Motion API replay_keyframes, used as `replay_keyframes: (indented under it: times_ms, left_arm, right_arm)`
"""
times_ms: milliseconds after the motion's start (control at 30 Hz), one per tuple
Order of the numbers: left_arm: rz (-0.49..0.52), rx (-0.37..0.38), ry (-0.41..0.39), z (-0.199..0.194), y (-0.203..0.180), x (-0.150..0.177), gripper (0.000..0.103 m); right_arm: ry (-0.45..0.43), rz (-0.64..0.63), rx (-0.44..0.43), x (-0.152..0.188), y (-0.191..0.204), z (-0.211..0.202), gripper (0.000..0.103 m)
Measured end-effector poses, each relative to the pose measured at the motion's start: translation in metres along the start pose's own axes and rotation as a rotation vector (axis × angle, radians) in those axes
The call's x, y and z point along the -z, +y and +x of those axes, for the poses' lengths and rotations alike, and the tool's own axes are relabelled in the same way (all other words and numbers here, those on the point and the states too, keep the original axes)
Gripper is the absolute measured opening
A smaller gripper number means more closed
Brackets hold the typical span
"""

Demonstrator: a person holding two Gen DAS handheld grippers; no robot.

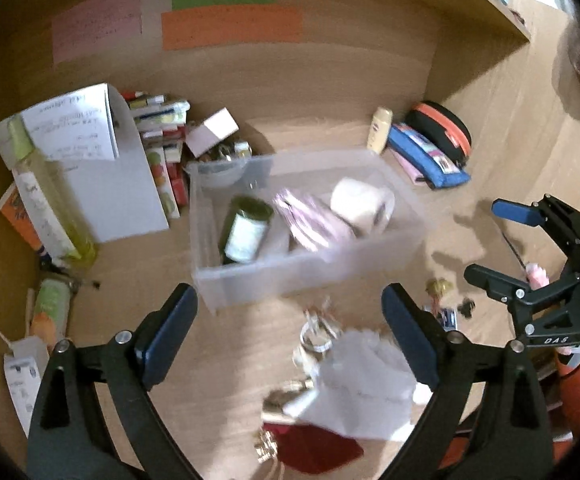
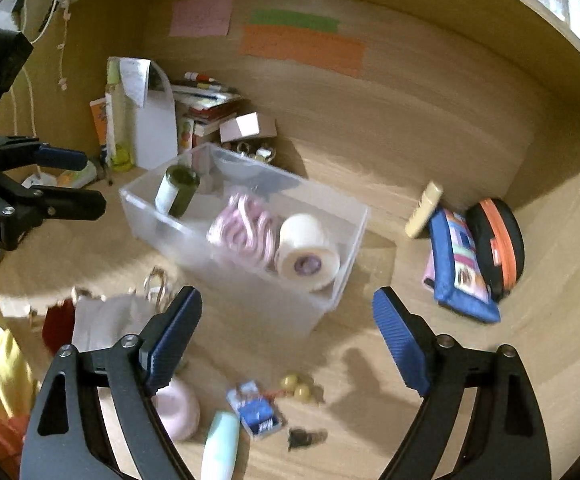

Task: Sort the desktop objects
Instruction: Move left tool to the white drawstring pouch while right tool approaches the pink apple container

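Left tool [image 1: 290, 328] spread, gripping nothing | right tool [image 2: 287, 330] likewise | clear bin [image 1: 225, 296] sitting mid-surface, ahead of both | loose tube [image 2: 221, 446] lying near front edge, nearer right tool, long axis running front-to-back.

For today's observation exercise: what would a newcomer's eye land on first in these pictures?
First, the clear plastic box in the middle of the wooden desk, holding a green bottle, a pink striped bundle and a white tape roll. Next, the coloured paper notes on the back wall.
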State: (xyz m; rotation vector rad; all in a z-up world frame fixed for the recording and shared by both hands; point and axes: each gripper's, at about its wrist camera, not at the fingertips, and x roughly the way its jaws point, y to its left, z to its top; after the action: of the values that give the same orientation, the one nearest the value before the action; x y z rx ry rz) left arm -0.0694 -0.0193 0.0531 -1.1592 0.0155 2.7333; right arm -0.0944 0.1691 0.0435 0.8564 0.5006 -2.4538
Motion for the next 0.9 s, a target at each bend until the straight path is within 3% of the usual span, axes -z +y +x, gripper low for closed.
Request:
replay_keyframes:
  times_ms: [433,700,900]
  left_arm:
    - [0.031,0.111,0.187,0.024,-0.029,0.071,0.094]
    - [0.102,0.118,0.233,0.051,-0.049,0.076,0.094]
    - [0.116,0.124,0.269,0.072,-0.048,0.071,0.094]
  right_arm:
    - [0.068,-0.043,-0.101,0.064,0.035,-0.006,0.086]
    - [0.118,-0.061,-0.181,0.079,0.053,0.011,0.086]
    - [0.15,-0.085,-0.225,0.081,0.058,0.03,0.078]
